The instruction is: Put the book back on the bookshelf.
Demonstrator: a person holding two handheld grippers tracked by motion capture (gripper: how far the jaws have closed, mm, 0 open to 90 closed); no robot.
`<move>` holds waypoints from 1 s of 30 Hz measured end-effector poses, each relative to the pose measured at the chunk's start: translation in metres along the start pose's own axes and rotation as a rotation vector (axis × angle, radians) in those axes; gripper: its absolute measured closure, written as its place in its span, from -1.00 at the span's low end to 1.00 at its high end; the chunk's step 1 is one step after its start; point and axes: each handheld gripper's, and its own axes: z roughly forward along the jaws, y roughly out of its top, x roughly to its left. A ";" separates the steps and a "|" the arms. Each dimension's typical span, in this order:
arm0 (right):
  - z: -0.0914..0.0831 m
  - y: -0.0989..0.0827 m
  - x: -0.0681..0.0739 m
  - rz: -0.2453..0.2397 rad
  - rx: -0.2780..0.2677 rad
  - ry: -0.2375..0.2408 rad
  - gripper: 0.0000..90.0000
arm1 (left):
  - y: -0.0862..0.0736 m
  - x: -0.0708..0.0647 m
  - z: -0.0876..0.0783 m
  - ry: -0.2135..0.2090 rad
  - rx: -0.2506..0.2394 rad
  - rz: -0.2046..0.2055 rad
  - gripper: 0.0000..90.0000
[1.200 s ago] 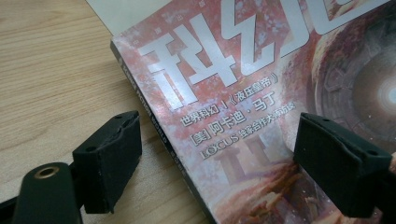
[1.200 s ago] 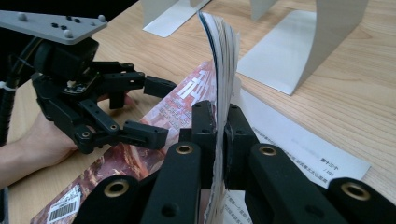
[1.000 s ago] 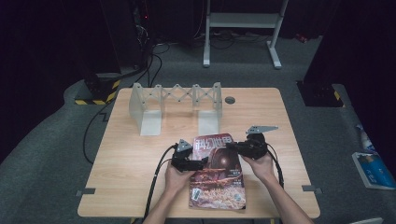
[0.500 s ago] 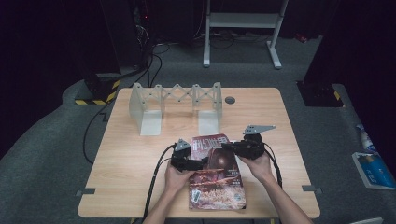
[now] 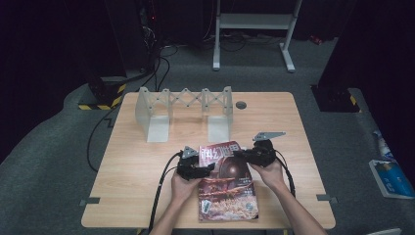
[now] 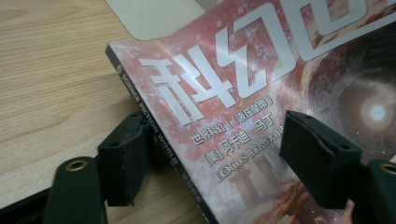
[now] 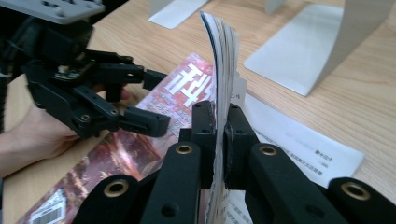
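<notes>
A pale wooden table (image 5: 147,171) carries everything, with dark grey carpet around it. Toward its far edge, left of the middle, stands a grey metal rack (image 5: 183,110) with a zigzag lattice back and two flat feet (image 5: 157,132) pointing toward the near edge. Its pale feet also show at the top of the right gripper view (image 7: 299,56). A small dark round grommet (image 5: 240,105) sits in the tabletop just right of the rack.

The magazine (image 5: 227,186), with a red cover and large white characters, lies by the middle of the near edge, its bottom almost at that edge and its top toward the rack. A few of its pages are lifted upright off the rest (image 7: 222,60), and a white printed page (image 7: 299,140) lies open beneath them.

The left gripper (image 5: 208,168) sits at the magazine's left edge near its upper corner. Its jaws stand apart and have just been closing, one pad (image 6: 123,161) outside the spine over the wood, the other (image 6: 322,158) over the cover; the spine lies between them, unpressed.

The right gripper (image 7: 220,140) is at the upper right edge of the magazine (image 5: 243,155), jaws together, clamped on the raised pages
</notes>
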 end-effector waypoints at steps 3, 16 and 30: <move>0.003 -0.003 -0.004 0.020 0.007 -0.013 0.89 | 0.000 -0.001 0.000 0.014 0.000 0.005 -0.28; 0.013 -0.013 -0.013 0.033 0.077 -0.119 0.87 | -0.001 0.000 0.000 0.031 -0.005 -0.009 0.09; 0.015 -0.022 -0.022 0.077 0.115 -0.260 0.36 | -0.002 -0.001 -0.001 0.028 -0.013 -0.011 0.13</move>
